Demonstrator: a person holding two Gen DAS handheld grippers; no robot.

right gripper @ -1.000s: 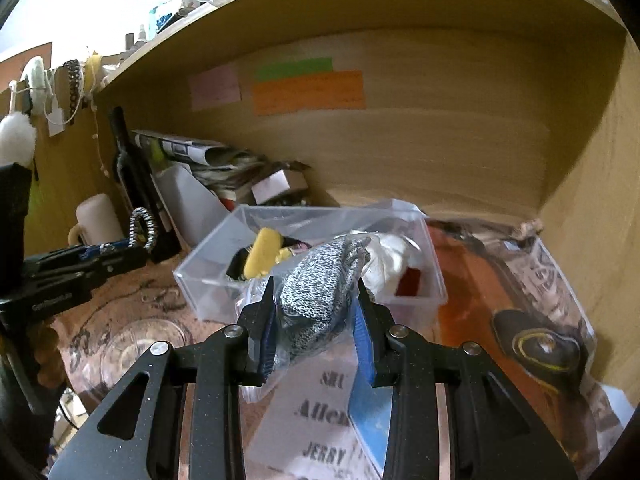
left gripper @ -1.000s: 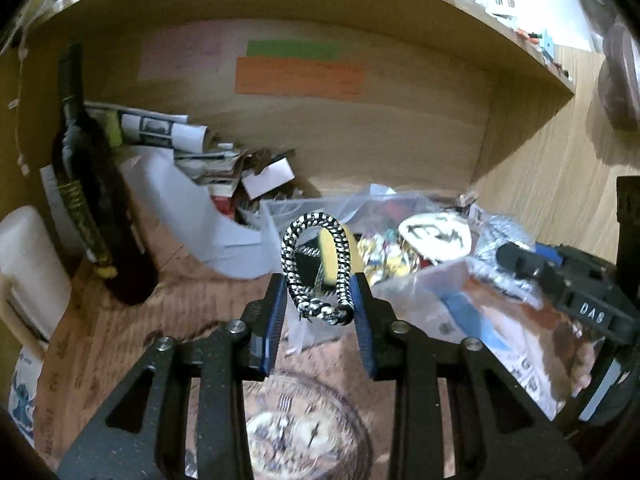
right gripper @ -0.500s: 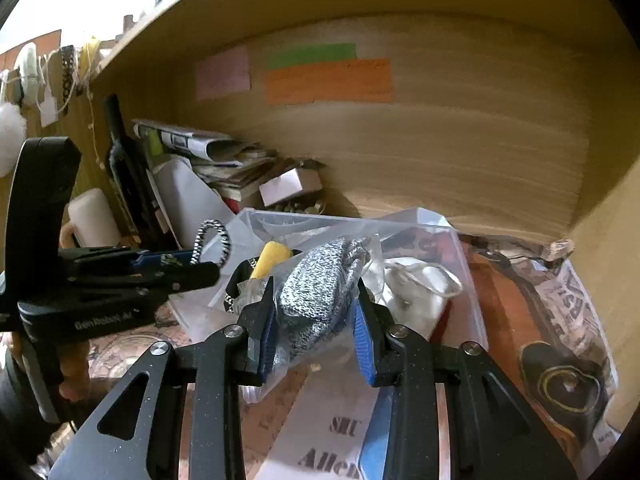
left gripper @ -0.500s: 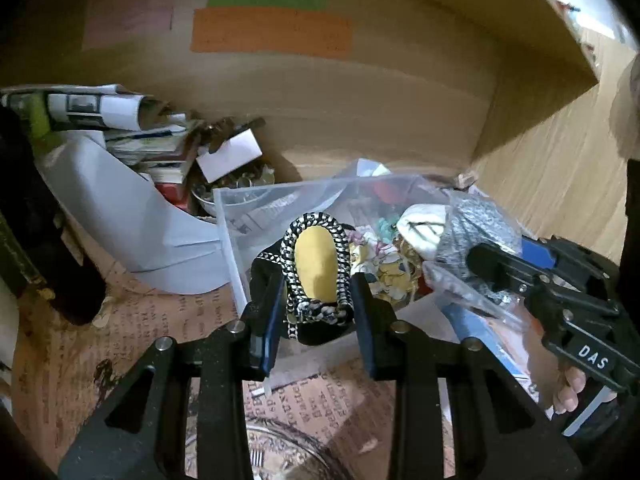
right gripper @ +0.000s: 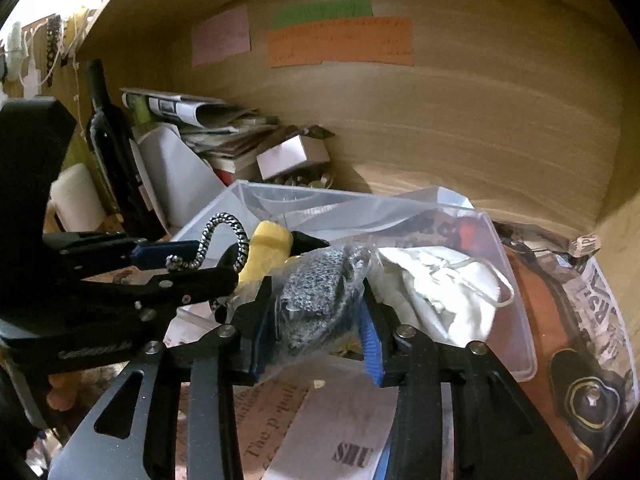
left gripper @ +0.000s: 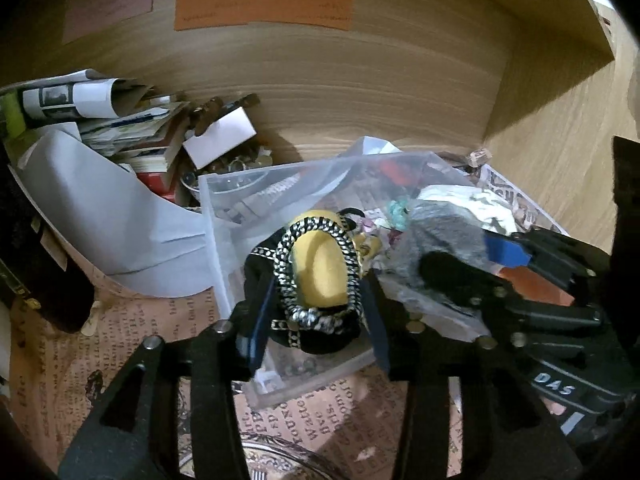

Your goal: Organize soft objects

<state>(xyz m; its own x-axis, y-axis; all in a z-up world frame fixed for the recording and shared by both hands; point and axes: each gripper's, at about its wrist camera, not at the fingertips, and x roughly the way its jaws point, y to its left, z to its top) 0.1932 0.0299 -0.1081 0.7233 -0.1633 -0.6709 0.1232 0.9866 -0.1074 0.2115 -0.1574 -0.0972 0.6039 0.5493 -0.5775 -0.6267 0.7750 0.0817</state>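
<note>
My left gripper is shut on a black-and-white braided cord loop, held over the near edge of a clear plastic bin. The cord also shows in the right wrist view. A yellow soft piece and black fabric lie in the bin just behind the loop. My right gripper is shut on a grey knitted item in a clear bag, at the bin's front edge, right beside the left gripper. A white cloth pouch lies in the bin.
A dark wine bottle stands at the left beside a white mug. Stacked newspapers and papers and a small white box sit behind the bin. The wooden back wall carries coloured paper notes. Printed paper covers the shelf floor.
Both grippers have moved forward toward the bin. The cord loop and the grey bagged item are now over the bin's front edge, closer together.
</note>
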